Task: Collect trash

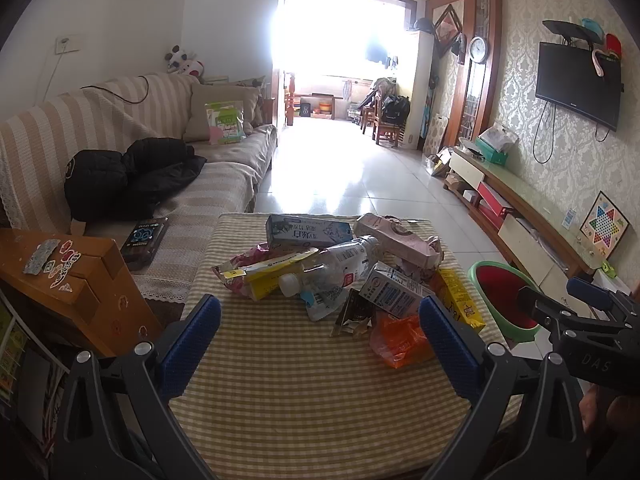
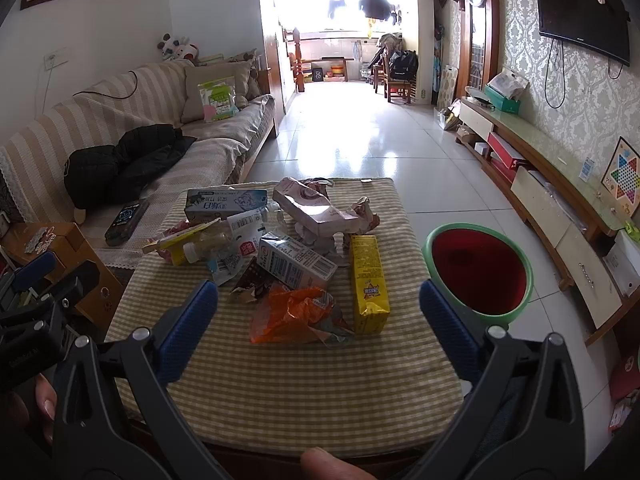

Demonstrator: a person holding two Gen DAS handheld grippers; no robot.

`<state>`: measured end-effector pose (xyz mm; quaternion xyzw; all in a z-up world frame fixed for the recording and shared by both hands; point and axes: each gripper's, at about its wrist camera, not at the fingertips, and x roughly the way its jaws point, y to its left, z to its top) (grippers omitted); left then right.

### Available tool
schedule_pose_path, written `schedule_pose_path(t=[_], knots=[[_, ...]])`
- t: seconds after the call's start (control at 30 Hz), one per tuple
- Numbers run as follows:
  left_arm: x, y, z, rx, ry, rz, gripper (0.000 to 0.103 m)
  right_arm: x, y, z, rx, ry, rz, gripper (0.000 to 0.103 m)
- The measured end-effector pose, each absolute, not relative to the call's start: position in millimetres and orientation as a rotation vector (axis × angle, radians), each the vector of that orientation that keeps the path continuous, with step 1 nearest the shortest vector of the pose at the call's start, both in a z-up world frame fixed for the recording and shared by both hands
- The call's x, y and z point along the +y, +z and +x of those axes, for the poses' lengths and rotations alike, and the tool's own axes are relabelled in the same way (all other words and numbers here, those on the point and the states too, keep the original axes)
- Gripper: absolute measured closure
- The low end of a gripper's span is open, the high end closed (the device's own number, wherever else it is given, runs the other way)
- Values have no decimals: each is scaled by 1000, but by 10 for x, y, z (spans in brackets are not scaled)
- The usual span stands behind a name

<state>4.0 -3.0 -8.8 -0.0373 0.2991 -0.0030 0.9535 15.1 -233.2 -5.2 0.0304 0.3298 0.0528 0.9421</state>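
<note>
Green-checked tablecloth [image 2: 280,380], yellow carton [image 2: 368,284], orange wrapper [image 2: 288,312], green-rimmed red bin [image 2: 480,272]

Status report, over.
Left gripper open, empty. Right gripper open, empty. Trash pile untouched on table; bin beside it. Nothing blocking.

Strong daylight from the far window [image 1: 344,40], blown-out white glare there, bright reflection on the tiled floor [image 1: 344,184], room edges curved by fisheye, dark corners, near foreground dimmer
</note>
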Motion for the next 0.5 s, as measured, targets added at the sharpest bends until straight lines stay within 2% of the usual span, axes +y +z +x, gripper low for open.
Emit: schedule_pose_path(t=[0.3, 0.5], knots=[[-23, -99, 28, 622, -7, -77, 8, -2327, -63, 168, 682, 104, 57, 3], [43, -325, 141, 671, 6, -77, 8, -2378, -274, 297, 732, 110, 57, 3]])
